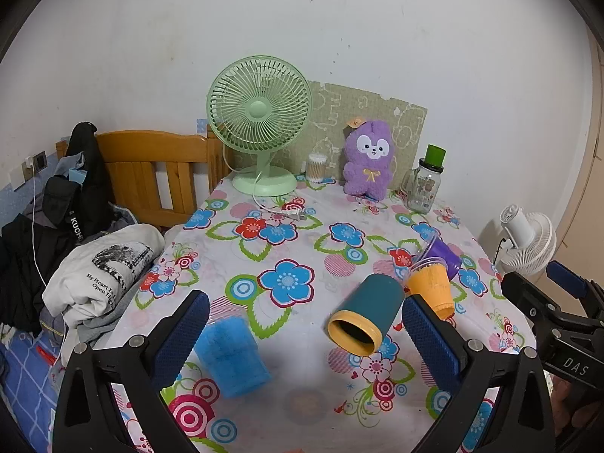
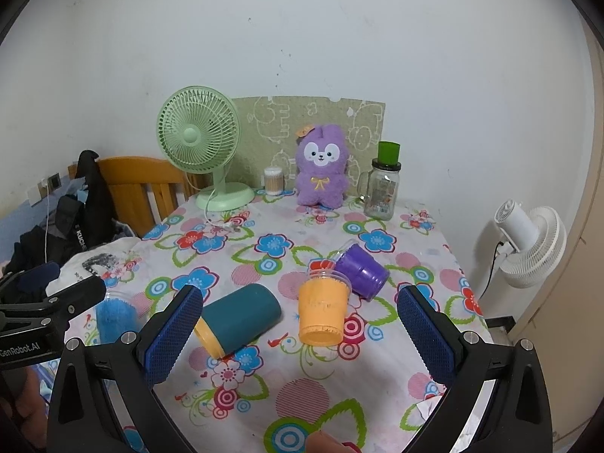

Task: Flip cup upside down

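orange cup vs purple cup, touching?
Touching. In the right wrist view the orange cup has its clear top rim pressed against the tipped purple cup, no gap visible.

Four cups lie on the floral tablecloth. The teal cup with a yellow rim lies on its side, mouth facing near-left. Right of it the orange cup stands upside down. The purple cup lies tipped just behind. The blue cup sits far left, inverted.

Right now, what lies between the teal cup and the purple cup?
The orange cup, upside down, touching the purple cup; a gap separates it from the teal cup, clearest in the right wrist view.
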The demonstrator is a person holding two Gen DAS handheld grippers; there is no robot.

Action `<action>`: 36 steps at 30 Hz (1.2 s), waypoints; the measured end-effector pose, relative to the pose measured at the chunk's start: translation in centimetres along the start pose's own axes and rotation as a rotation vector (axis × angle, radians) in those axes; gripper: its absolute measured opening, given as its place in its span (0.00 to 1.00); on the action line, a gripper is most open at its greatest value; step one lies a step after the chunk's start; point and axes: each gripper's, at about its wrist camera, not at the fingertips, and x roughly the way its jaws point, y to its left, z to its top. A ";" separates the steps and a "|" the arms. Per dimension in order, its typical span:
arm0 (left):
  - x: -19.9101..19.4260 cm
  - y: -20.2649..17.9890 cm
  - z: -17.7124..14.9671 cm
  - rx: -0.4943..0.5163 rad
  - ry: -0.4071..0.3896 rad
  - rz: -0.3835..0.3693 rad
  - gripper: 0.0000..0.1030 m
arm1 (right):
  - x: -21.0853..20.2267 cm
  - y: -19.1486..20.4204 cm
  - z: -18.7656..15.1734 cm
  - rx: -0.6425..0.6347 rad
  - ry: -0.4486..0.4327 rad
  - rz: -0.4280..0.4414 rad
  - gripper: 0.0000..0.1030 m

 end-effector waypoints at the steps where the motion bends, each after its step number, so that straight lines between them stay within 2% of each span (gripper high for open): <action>1: 0.1 0.0 0.0 0.001 0.003 -0.001 1.00 | 0.0 -0.1 0.0 0.001 0.000 0.001 1.00; 17: 2.1 -0.2 0.0 0.022 0.053 -0.013 1.00 | 2.5 0.6 -0.2 0.008 0.066 0.025 1.00; 29: 7.9 2.1 0.2 0.013 0.142 -0.012 1.00 | 10.2 3.0 -0.4 0.042 0.223 0.053 1.00; 36: 11.0 3.3 -0.7 0.032 0.194 0.023 1.00 | 15.1 4.6 -0.5 0.048 0.318 0.069 1.00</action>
